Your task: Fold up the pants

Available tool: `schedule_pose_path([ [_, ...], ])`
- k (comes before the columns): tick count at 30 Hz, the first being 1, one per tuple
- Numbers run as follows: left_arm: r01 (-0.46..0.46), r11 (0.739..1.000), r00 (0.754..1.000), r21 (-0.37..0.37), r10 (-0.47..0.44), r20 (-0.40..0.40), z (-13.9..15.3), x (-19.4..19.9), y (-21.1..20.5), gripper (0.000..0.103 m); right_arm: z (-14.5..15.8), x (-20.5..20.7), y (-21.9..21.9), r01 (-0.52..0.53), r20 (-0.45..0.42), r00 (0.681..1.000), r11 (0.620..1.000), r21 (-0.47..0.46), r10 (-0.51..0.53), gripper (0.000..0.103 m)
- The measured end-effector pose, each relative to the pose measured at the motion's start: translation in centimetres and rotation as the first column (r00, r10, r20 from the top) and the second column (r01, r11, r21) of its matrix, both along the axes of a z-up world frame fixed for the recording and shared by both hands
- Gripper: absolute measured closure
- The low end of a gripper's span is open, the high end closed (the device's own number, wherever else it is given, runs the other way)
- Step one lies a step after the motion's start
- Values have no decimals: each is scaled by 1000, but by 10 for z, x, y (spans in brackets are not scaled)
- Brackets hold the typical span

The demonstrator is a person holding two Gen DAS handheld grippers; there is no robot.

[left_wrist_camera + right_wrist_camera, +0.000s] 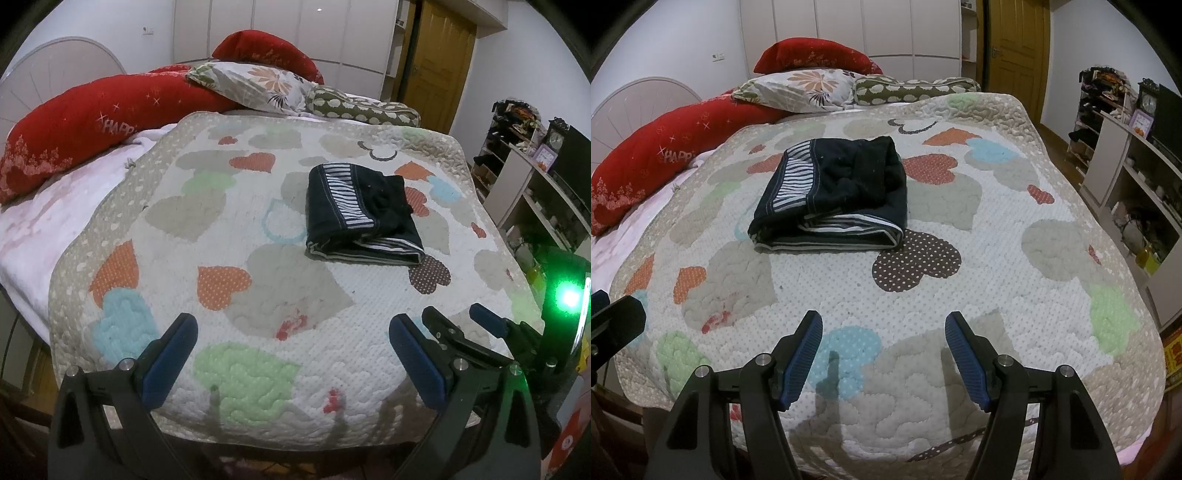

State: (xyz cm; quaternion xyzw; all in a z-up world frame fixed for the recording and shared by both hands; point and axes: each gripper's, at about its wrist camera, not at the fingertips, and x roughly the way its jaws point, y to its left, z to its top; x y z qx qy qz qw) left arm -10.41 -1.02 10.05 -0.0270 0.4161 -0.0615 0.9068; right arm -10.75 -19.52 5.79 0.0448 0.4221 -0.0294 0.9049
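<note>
On the bed, toward the middle of the heart-patterned quilt [960,295], the pants [831,199] lie already folded into a compact, roughly square bundle. Dark fabric, with a black-and-white striped band showing along the upper left and again at the near edge, where the stacked layers are visible.

Left gripper [291,354]: fingers spread wide, nothing between them, hanging over the near part of the quilt well short of the bundle. Right gripper [882,354]: likewise released and empty, also well short of the bundle. Seen from the left wrist, the right gripper sits just to the right of the left one.

Handling judgement: soft, light cloth, limp, not fragile. Several layers, so the bundle will likely sag or unfold if lifted by one edge only. Quilt surface is textured; the cloth probably drags rather than slides.

Where to hold: if a further fold is wanted, pinch the near folded edge at its two corners, all layers together, one gripper per corner. Task looks nearly or fully done.

Red pillows [665,147] at the headboard end are clear of the work.
</note>
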Motion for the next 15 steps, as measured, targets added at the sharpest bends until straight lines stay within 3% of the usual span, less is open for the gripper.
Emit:
schedule_pose_path([
  [15,2,1000,1000,0,-2,-14,-6,1,1,0,-3,0,4,-10,6,1000,1000,-7,10,29],
])
